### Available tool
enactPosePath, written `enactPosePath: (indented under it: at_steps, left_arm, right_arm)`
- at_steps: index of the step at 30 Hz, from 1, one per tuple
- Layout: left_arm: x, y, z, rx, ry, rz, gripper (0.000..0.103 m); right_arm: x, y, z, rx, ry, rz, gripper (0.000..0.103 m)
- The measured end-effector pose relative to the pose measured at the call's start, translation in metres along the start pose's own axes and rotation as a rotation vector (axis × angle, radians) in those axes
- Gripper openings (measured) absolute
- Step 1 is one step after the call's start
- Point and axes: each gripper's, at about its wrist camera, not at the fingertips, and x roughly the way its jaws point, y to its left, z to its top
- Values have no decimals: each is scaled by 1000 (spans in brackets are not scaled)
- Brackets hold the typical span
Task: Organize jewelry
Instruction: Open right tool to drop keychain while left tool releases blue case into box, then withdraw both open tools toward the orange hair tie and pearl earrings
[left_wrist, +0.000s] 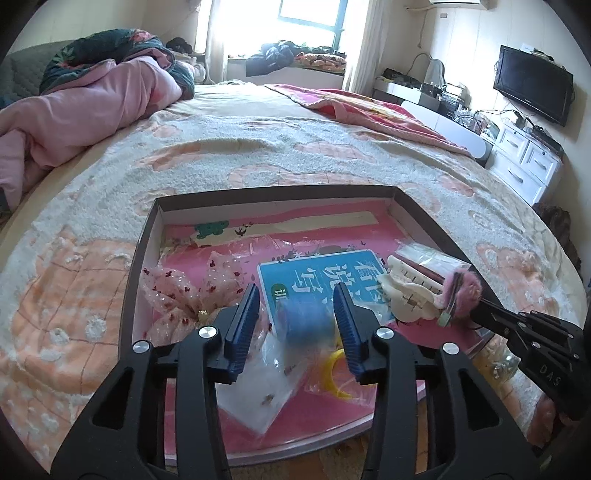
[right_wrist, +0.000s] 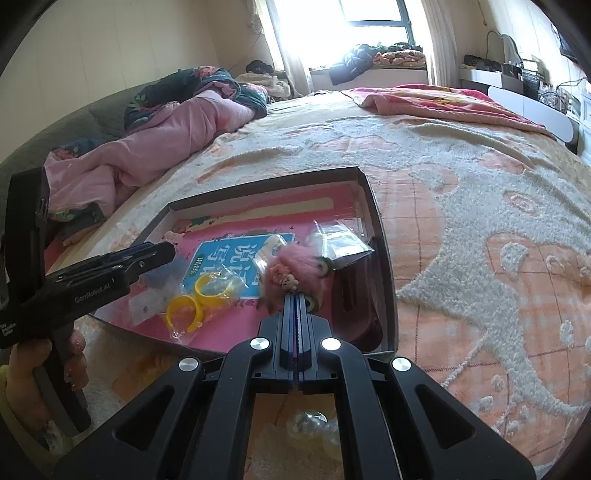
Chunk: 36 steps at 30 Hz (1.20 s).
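A dark shallow box (left_wrist: 146, 236) lies on the bed with a pink lining and a blue card (left_wrist: 321, 273) inside. My left gripper (left_wrist: 297, 317) is open and empty over the box, above a blurred blue item (left_wrist: 304, 319) and a clear bag with yellow rings (right_wrist: 201, 299). My right gripper (right_wrist: 294, 299) is shut on a pink fluffy hair clip (right_wrist: 295, 271) and holds it over the box's right side. It also shows in the left wrist view (left_wrist: 463, 291). A cream claw clip (left_wrist: 410, 295) and clear bags (right_wrist: 338, 240) lie beside it.
A sheer pink bow (left_wrist: 184, 295) lies in the box's left part. The box rests on a fuzzy peach and cream blanket (right_wrist: 480, 206). A pink quilt (left_wrist: 85, 107) is heaped at far left. A dark red case (right_wrist: 354, 299) sits in the box's right edge.
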Motion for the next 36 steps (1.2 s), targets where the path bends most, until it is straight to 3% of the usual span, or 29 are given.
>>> enactPosePath:
  at_steps: [10, 11, 19, 22, 36]
  left_arm:
    - [-25, -5, -9, -3, -55, 14, 71]
    - [-28, -6, -9, -1, -63, 14, 72]
    - [-53, -14, -14, 16, -113, 15, 88]
    - [-60, -18, -16, 24, -126, 15, 90]
    - [-78, -21, -36, 14, -124, 13, 91]
  right_arm:
    - [-16, -6, -2, 18, -42, -5, 33]
    - [-19, -6, -3, 18, -49, -7, 40]
    - [-38, -8, -5, 17, -93, -16, 57]
    - [-44, -8, -8, 16, -101, -17, 64]
    - [-62, -8, -22, -2, -97, -30, 67]
